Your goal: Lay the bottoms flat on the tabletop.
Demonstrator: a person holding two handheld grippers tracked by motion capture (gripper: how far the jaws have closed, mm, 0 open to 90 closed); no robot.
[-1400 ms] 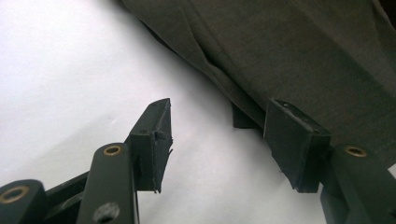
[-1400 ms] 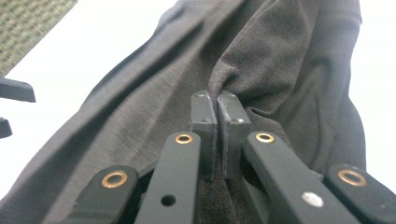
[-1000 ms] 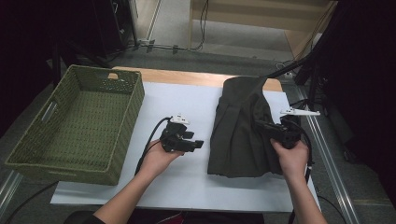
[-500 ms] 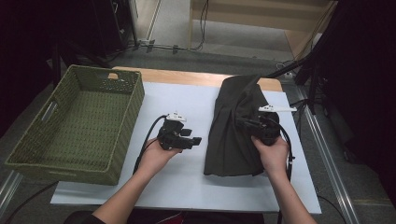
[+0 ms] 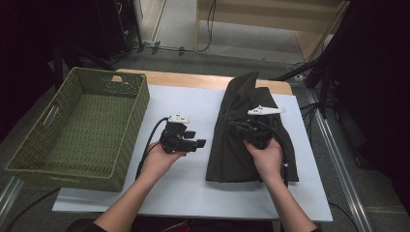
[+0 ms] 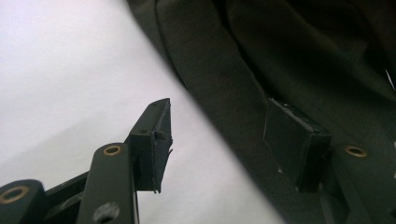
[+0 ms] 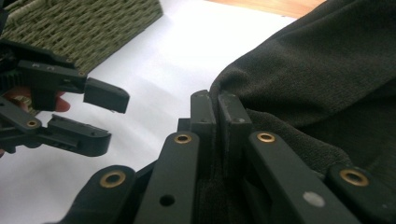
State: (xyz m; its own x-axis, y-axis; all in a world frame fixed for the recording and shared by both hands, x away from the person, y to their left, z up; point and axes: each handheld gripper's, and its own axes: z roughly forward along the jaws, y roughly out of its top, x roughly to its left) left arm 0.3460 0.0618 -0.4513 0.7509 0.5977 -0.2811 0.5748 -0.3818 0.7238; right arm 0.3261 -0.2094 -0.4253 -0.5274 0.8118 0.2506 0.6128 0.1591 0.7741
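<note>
Right gripper (image 7: 217, 109): jaws pressed together on a pinch of dark cloth at the garment's left edge; in the high view (image 5: 241, 129) it lies over the middle of the garment, pointing toward 9 o'clock.
Left gripper (image 6: 224, 135): jaws spread wide and holding nothing, one over the white sheet, the other over the cloth's edge; in the high view (image 5: 197, 143) it points toward 3 o'clock, just beside the garment.
Garment (image 5: 251, 145): dark olive, folded long, lying at the 3 o'clock side of the table with its narrow end toward 12 o'clock; a fine knit or fleece surface shows in the right gripper view (image 7: 327, 70).
Handling (judged): soft, limp and light; it should drape and sag from any single hold, and folds may slip open. Not fragile, and the napped surface ought to give the jaws good friction.
Where to hold (judged): along the left edge, where several layers stack, with the second grip set well apart from the first so the cloth lifts evenly. How many layers the right jaws enclose cannot be told.
Sheet (image 5: 193, 193): white, covering the table under garment and grippers.
Basket (image 5: 128, 140): green woven, at 9 o'clock, with nothing inside it, well apart from the garment.
</note>
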